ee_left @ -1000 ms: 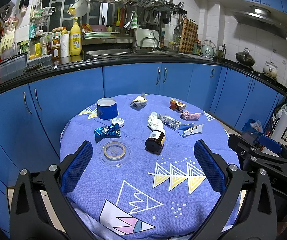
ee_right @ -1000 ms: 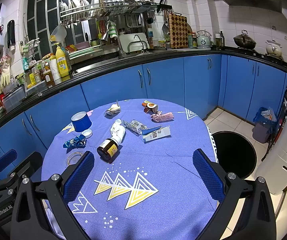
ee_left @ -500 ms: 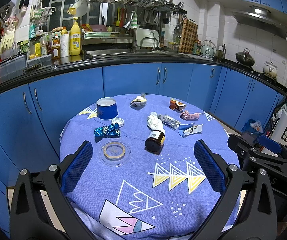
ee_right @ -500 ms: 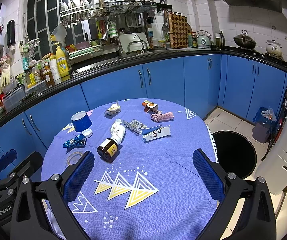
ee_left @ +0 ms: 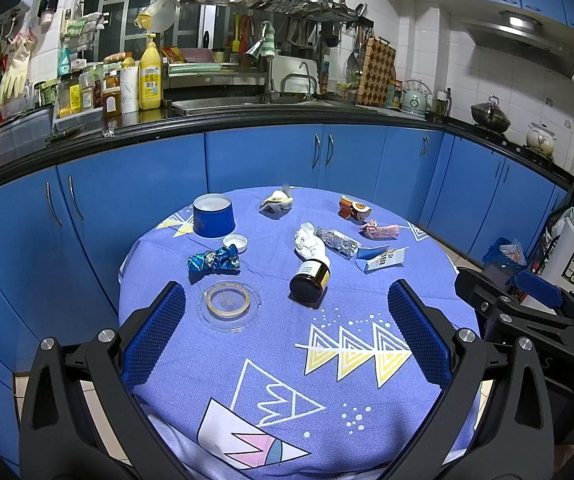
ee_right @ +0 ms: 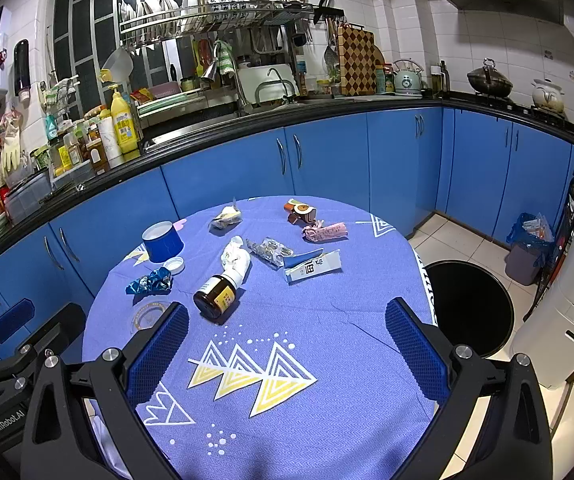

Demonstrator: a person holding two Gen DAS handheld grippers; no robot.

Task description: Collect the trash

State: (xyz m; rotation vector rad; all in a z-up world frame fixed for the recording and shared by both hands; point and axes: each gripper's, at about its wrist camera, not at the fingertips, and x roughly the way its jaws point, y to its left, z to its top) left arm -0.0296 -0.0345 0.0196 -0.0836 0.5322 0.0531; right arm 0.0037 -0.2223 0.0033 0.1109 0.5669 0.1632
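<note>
Both pairs of fingers are held spread wide with nothing between them: the left gripper (ee_left: pixel 287 336) is poised over the near edge of the round desk covered by a blue patterned cloth (ee_left: pixel 327 400), and the right gripper (ee_right: pixel 287 340) likewise, closer to the tall black round bin (ee_right: pixel 471 308) standing on the floor just beside the desk.

The trash is scattered over the far half of the desk, well apart from the fingers. Nearest lies one brown glass jar with a yellow label (ee_left: pixel 310 280), on its side; it is judged heavy, hard, slippery and breakable, liable to roll, and best taken across its body. One flat clear plastic lid with a gold ring (ee_left: pixel 227 302) lies thin against the cloth and would likely need lifting at its rim. One crumpled blue foil wrapper (ee_left: pixel 214 260), one wad of white tissue (ee_left: pixel 307 242) touching the jar's neck, one clear crinkled packet (ee_left: pixel 337 242), one pink wrapper (ee_left: pixel 379 230), one yellow-white wrapper (ee_left: pixel 276 202) and one brown-orange wrapper (ee_left: pixel 353 209) are judged light and soft, easily pinched anywhere. One flattened blue-white carton (ee_left: pixel 381 258) is stiffer. One small white cap (ee_left: pixel 235 242) and one upturned blue paper cup (ee_left: pixel 212 216) are also counted.
</note>
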